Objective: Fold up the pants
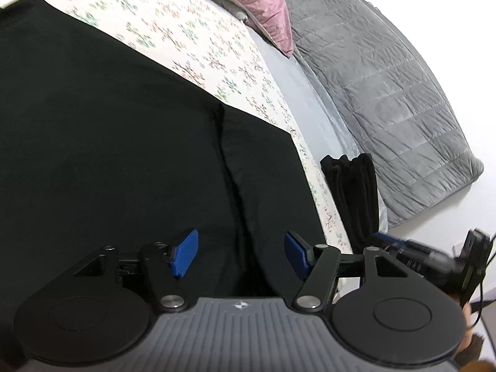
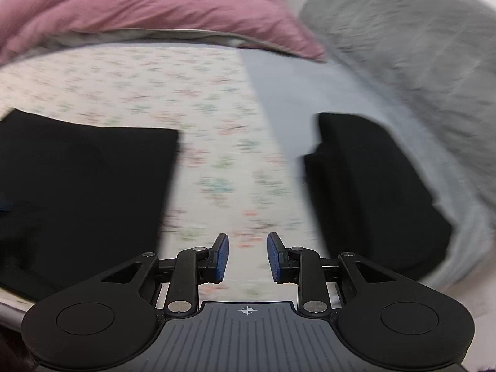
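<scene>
Black pants [image 1: 124,142] lie flat on the floral sheet [image 1: 192,46], with a lengthwise fold line near their right edge. My left gripper [image 1: 240,255] is open and empty just above the pants' near end. In the right wrist view the same pants [image 2: 80,186] lie at the left. My right gripper [image 2: 248,255] is open and empty over the floral sheet [image 2: 217,155], between the pants and a second folded black garment [image 2: 372,192]. The right gripper also shows blurred at the right edge of the left wrist view [image 1: 434,257].
A pink quilt [image 2: 148,12] and a grey quilted blanket [image 1: 387,93] lie at the far side of the bed. A pale blue sheet [image 2: 294,93] runs beside the floral one. The second black garment also shows in the left wrist view [image 1: 353,192]. The right view is motion-blurred.
</scene>
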{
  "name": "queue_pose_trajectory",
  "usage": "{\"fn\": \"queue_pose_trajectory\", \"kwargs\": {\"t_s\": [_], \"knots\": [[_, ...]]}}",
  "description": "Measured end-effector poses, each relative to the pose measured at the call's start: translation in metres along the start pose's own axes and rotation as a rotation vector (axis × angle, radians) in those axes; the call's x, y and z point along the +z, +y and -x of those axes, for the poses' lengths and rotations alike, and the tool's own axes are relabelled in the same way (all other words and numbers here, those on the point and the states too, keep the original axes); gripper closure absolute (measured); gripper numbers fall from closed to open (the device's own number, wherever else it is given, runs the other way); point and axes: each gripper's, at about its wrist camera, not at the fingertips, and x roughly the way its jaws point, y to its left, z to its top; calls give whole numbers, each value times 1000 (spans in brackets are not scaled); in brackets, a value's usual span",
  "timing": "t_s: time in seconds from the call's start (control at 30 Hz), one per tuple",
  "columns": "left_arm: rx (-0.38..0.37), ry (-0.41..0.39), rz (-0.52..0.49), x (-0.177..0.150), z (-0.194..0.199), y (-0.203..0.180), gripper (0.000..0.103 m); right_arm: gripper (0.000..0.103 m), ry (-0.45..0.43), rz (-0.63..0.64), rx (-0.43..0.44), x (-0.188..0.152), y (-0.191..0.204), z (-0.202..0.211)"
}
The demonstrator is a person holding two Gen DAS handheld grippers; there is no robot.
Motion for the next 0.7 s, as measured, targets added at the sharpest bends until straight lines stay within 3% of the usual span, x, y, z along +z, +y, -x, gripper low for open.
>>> {"fn": "queue_pose_trajectory", "kwargs": {"t_s": [0.27,0.37,0.4,0.57,0.7], "knots": [[-8,9,98,15,-34,-4,41,75,11,-10,159,-8,29,-15],[1,-1,131,26,-42,-3,46,65,-5,-13,241,-14,43,-13],[1,-3,144,29,-44,-2,47,61,-14,-3,272,-16,50,-11],[10,-6,175,36,-49,0,51,58,-35,89,453,-30,92,-3],[14,-12,176,37,-53,0,51,54,-50,164,525,-40,125,-2]]}}
